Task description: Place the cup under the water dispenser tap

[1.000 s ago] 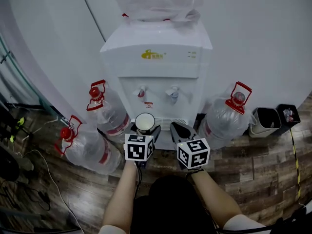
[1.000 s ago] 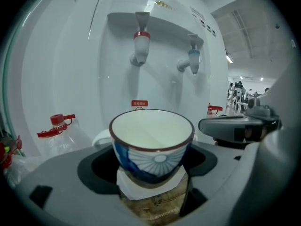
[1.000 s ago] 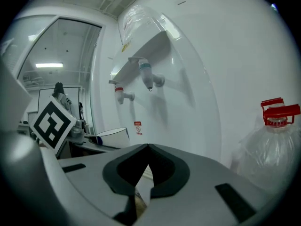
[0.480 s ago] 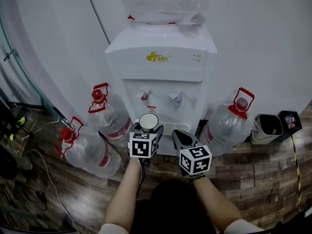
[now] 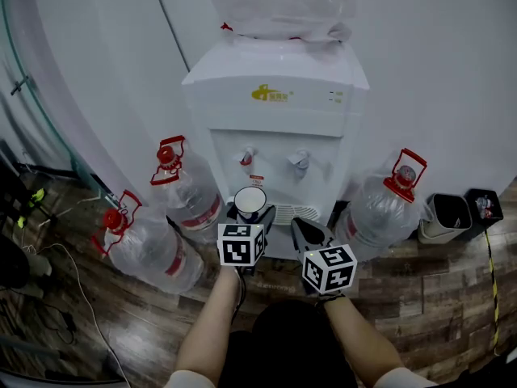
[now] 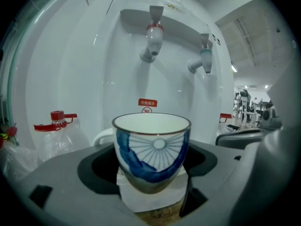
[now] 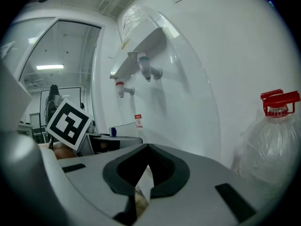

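Observation:
A white cup with a blue fan pattern (image 6: 153,149) (image 5: 250,201) sits upright between the jaws of my left gripper (image 5: 249,212), which is shut on it. The cup is held in front of the white water dispenser (image 5: 275,111), low and just ahead of its drip grille (image 5: 296,213). The red tap (image 5: 247,158) (image 6: 153,39) is above the cup and the blue tap (image 5: 301,164) (image 6: 204,61) is to its right. My right gripper (image 5: 305,231) is beside the left one, its jaws shut with nothing between them (image 7: 143,182).
Large clear water bottles with red caps lie against the dispenser: two on the left (image 5: 190,194) (image 5: 153,250) and one on the right (image 5: 381,210). A small bin (image 5: 446,216) stands at the right on the wood floor. A bagged bottle (image 5: 279,5) tops the dispenser.
Both grippers and the cup have moved a little forward and right toward the dispenser's taps; the view has shifted with them. The grip on the cup is unchanged.

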Demonstrator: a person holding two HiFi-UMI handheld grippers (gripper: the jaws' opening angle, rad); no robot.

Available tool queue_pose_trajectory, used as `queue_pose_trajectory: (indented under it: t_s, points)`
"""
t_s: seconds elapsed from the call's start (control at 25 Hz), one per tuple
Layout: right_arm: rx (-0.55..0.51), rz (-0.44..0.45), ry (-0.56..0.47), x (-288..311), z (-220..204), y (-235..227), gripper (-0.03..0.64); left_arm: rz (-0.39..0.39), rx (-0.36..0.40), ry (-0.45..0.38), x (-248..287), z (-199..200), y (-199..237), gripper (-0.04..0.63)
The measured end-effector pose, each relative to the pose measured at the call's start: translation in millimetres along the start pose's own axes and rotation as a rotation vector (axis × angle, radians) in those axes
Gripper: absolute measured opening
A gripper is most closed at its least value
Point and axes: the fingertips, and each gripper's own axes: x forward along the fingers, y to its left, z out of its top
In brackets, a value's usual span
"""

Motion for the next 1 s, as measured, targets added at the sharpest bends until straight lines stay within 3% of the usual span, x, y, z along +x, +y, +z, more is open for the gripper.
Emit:
queue_pose_trajectory:
  t_s: [0.76,1.0]
  points:
    - [0.016,0.001,0.002,-8,-4,3,0.020,0.089,0.034,-0.062,11,5,9,0.425]
    - [0.012,0.004,0.003,-13,-5,13,0.020,0.111,0.000,-0.084,6,4,10,0.426]
